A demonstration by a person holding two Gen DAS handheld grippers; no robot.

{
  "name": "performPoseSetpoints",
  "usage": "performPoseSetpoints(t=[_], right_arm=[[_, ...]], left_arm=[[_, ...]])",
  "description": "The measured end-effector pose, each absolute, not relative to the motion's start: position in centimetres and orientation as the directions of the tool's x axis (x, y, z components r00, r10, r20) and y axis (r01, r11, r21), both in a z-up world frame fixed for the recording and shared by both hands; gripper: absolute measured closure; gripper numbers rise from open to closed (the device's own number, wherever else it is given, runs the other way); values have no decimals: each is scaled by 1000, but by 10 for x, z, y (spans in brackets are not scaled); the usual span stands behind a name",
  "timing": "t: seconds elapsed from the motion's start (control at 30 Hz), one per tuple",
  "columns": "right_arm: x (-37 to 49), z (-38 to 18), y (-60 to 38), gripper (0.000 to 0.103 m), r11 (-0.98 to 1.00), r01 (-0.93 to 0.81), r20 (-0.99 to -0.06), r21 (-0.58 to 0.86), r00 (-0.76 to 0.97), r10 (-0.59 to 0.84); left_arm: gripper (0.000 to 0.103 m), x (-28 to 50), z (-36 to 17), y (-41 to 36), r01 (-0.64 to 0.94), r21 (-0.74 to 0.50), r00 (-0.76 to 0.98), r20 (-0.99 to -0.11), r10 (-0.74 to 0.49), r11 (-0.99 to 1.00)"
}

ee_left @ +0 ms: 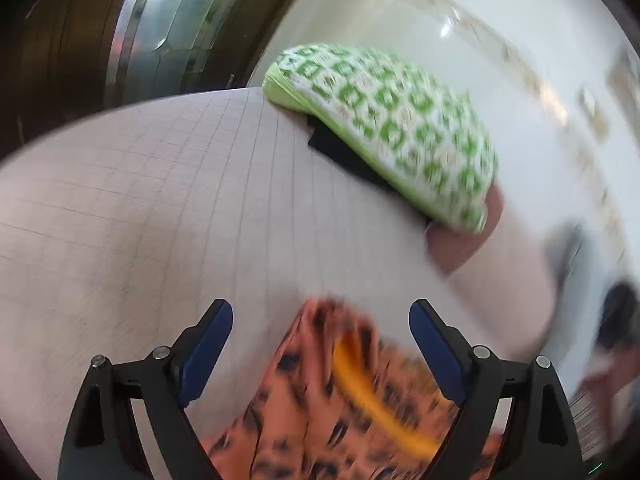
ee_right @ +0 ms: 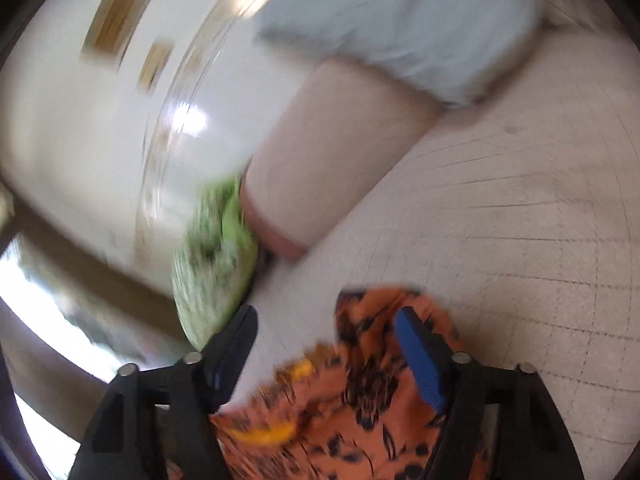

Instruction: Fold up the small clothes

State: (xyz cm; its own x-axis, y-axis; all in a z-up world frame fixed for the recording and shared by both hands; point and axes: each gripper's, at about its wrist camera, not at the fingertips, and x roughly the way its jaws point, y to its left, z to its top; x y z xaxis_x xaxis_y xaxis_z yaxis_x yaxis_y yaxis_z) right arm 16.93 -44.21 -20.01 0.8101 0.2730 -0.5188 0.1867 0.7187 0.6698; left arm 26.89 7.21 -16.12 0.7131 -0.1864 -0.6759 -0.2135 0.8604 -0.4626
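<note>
An orange garment with black spots and a yellow trim (ee_left: 344, 400) lies on the gridded mat at the bottom of the left wrist view, between the spread fingers of my left gripper (ee_left: 320, 332), which is open. The same garment (ee_right: 360, 412) fills the bottom of the right wrist view, under my right gripper (ee_right: 326, 340), which is open above it. Both views are blurred by motion. A folded green-and-white patterned cloth (ee_left: 392, 120) rests at the mat's far edge.
The pale gridded mat (ee_left: 140, 220) covers the table. A person's bare leg (ee_right: 332, 152) and light shorts (ee_right: 404, 20) stand beside the table edge. The green cloth also shows in the right wrist view (ee_right: 216, 264). White floor lies beyond.
</note>
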Motion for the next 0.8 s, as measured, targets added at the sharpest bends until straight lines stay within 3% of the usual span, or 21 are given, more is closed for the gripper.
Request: performPoseSetpoints(t=[0.1,0.23,0.37,0.53,0.7,0.8], right_arm=[[196,-207,-361,67,825,67,-651,561,651,390],[206,-235,-286,67,883,-35,-759,468,496,422],[226,-259,-262,66,929,-31,-828,369,444,344],[300,-258,-274,68,945,38,-813,325,521,259],[356,-241,-308,65,894,224,-773,387,607,183],[350,-221,-269,66,907,65,-727,416,624,288]], left_arm=[[13,250,-173,32,-136,-390,635,-740,-222,911],[13,232,-210,2,-114,-262,504,-847,-172,958],[13,241,-230,9,-118,-258,436,-881,-184,959],[13,268,-233,16,-104,-273,421,-883,-206,956],[13,284,-226,37,-126,-333,457,-855,-243,934],[13,285,-217,54,-176,-271,517,-844,-146,946]])
